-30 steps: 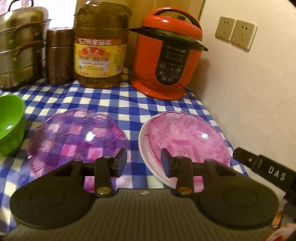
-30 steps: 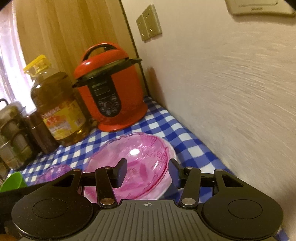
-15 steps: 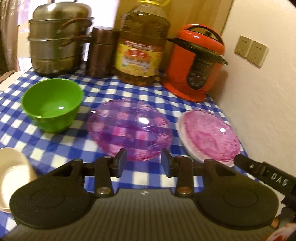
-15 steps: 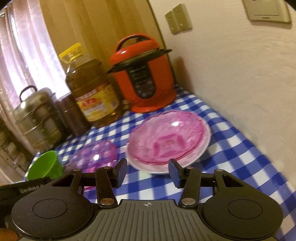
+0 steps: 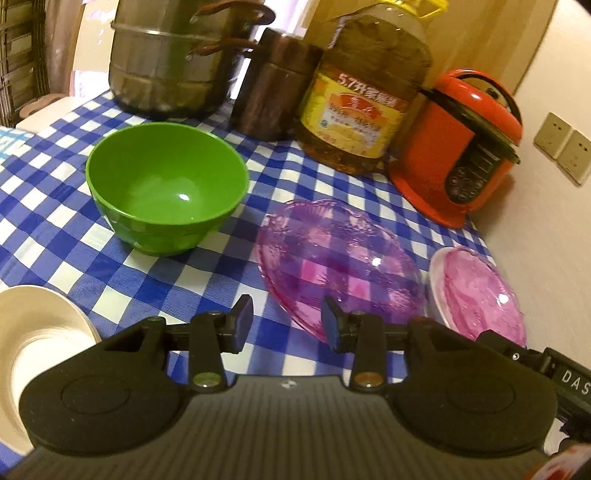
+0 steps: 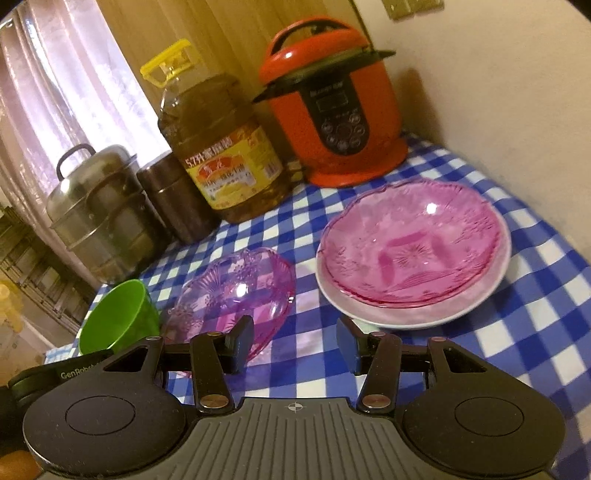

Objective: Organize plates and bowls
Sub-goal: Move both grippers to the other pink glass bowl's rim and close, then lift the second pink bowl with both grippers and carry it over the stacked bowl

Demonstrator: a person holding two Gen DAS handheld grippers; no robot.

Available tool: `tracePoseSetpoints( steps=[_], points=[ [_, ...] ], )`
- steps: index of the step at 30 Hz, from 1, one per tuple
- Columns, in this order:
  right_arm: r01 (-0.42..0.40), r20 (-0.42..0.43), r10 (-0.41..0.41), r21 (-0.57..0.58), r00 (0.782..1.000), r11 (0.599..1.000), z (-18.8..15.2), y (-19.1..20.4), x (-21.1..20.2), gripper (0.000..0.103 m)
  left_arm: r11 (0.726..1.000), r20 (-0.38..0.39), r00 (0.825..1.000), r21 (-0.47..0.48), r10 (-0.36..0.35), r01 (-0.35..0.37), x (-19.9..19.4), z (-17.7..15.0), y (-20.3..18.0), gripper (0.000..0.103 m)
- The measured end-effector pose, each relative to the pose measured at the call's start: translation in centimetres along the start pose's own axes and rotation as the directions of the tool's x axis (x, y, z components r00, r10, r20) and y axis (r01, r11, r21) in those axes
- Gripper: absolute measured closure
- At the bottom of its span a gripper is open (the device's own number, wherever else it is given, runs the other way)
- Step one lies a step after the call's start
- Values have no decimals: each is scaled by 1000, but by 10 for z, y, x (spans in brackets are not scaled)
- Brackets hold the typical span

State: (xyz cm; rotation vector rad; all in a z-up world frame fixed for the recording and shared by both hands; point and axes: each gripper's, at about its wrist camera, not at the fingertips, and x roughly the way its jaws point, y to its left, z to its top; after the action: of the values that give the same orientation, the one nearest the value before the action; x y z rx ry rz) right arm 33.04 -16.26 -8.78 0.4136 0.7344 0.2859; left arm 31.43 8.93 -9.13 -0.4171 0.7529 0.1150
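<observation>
Both grippers, left (image 5: 287, 320) and right (image 6: 295, 343), stand apart, empty; purple glass bowl (image 5: 341, 266) lies ahead-right of left, probably nearer it.

I see a desk under a blue-and-white checked cloth (image 6: 546, 332), pushed into a corner. A cream textured wall (image 6: 509, 92) runs along its right side, with beige wall sockets (image 5: 565, 147) on it. Behind stands a wood-grain panel (image 6: 221, 33), and pale pink curtains (image 6: 55, 85) glow with daylight.
</observation>
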Motion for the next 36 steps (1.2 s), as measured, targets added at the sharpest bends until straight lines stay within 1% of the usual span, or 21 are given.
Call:
tracePoseSetpoints(
  steps=[5, 8, 12, 18, 20, 22, 25, 27, 28, 30, 32, 34, 36],
  points=[
    [-41, -40, 43, 53, 998, 998, 4, 1, 25, 53, 1000, -28, 1000, -29, -8, 7, 18, 4, 10, 67],
    [-46, -66, 50, 67, 997, 997, 5, 2, 39, 53, 999, -40, 999, -36, -15, 14, 24, 7, 12, 67],
    [-34, -97, 43, 90, 994, 995, 6, 0, 54, 53, 1000, -47, 999, -20, -14, 13, 33, 11, 10, 67],
    [-5, -135, 17, 90, 991, 996, 6, -3, 68, 53, 1000, -61, 998, -14, -16, 15, 44, 9, 8, 69],
    [-15, -145, 29, 99, 989, 995, 5, -4, 72, 54, 1000, -65, 998, -12, -10, 9, 46, 8, 7, 73],
    [-19, -154, 35, 101, 988, 995, 5, -4, 75, 54, 1000, -66, 998, -16, -11, 10, 47, 8, 8, 75],
    [-26, -166, 44, 111, 985, 994, 5, -3, 80, 54, 1000, -72, 997, -21, -6, 5, 50, 8, 9, 80],
    [-27, -176, 47, 114, 983, 993, 4, -3, 83, 54, 1000, -76, 997, -29, -10, 7, 51, 8, 11, 80],
    [-28, -180, 48, 111, 982, 993, 4, -2, 85, 55, 1000, -75, 997, -28, -10, 8, 51, 8, 10, 81],
    [-26, -184, 44, 98, 982, 995, 4, 0, 86, 63, 1000, -75, 997, -24, -14, 13, 51, 7, 9, 84],
    [-23, -185, 39, 85, 982, 996, 4, 0, 86, 67, 1000, -74, 997, -24, -17, 15, 51, 7, 9, 87],
    [-24, -188, 40, 88, 981, 996, 4, 0, 87, 71, 1000, -71, 997, -21, -18, 16, 51, 7, 8, 88],
    [-33, -191, 50, 91, 980, 995, 4, -1, 87, 77, 1000, -70, 997, -22, -18, 16, 51, 7, 8, 88]
  ],
)
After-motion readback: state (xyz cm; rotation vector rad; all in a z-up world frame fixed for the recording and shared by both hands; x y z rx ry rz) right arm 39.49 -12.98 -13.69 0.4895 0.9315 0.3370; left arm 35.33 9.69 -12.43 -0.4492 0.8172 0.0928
